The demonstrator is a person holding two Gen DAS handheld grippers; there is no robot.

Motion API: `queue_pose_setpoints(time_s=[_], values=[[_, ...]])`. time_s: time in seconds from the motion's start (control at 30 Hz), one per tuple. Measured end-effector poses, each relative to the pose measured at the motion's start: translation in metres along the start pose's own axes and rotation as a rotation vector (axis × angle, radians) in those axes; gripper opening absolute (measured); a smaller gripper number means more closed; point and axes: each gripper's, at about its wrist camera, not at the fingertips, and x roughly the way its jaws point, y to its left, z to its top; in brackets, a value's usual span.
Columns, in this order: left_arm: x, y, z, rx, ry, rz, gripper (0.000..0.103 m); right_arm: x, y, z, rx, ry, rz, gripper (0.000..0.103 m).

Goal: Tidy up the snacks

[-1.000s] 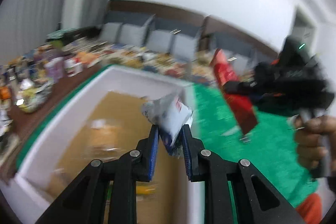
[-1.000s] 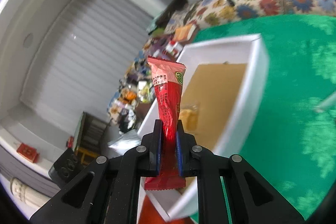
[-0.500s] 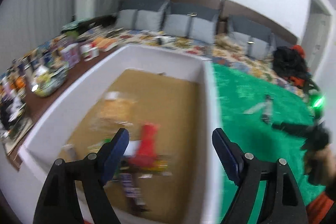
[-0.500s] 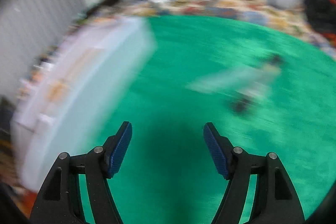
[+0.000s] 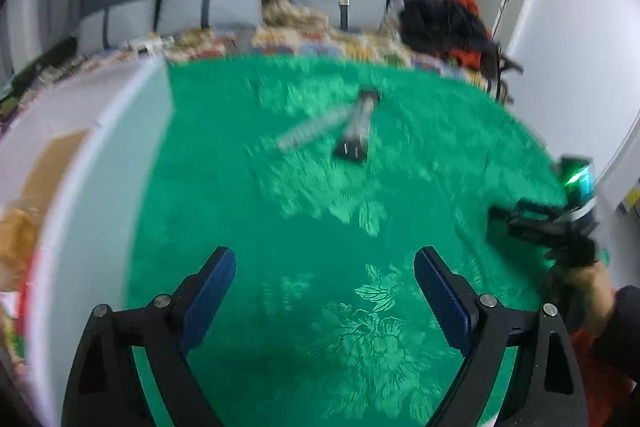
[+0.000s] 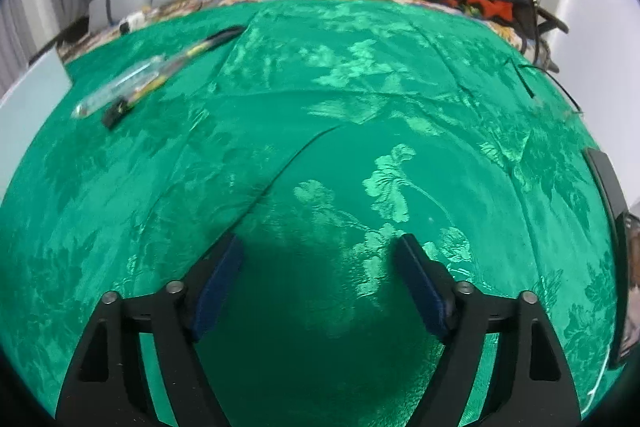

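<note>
Both the left gripper (image 5: 324, 287) and right gripper (image 6: 320, 275) are seen empty, jaws opening, over the green cloth (image 6: 360, 99). Some snacks lie in the white box (image 5: 100, 155) at its left edge; two packets (image 6: 132, 87) remain near the far-left corner.

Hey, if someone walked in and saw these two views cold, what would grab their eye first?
The shiny green floral cloth fills both views. On it, toward the far left in the right wrist view, lie two long thin packets, and a white box stands at the cloth's left edge. Both the left gripper and right gripper are opening, with nothing between them.
</note>
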Motion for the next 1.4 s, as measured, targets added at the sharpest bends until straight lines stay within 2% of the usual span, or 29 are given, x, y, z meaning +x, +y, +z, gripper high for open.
queue_pose_setpoints(time_s=[0.2, 0.33, 0.47, 0.53, 0.63, 1.4], values=[[0.065, -0.004, -0.006, 0.022, 0.075, 0.073, 0.090, -0.003, -0.009, -0.003, 0.014, 0.005, 0.003, 0.089], [0.087, -0.001, -0.011, 0.048, 0.090, 0.102, 0.090, -0.007, -0.011, -0.006, 0.013, 0.004, 0.002, 0.090], [0.089, 0.000, -0.016, 0.070, 0.077, 0.113, 0.093, -0.008, -0.010, -0.007, 0.013, 0.004, 0.001, 0.090], [0.091, 0.001, -0.015, 0.068, 0.083, 0.094, 0.101, -0.007, -0.011, -0.007, 0.012, 0.004, 0.001, 0.090], [0.094, -0.002, -0.014, 0.087, 0.098, 0.099, 0.103, -0.007, -0.011, -0.007, 0.013, 0.004, 0.001, 0.090], [0.094, -0.002, -0.014, 0.087, 0.098, 0.101, 0.103, -0.007, -0.011, -0.007, 0.012, 0.004, 0.001, 0.090]])
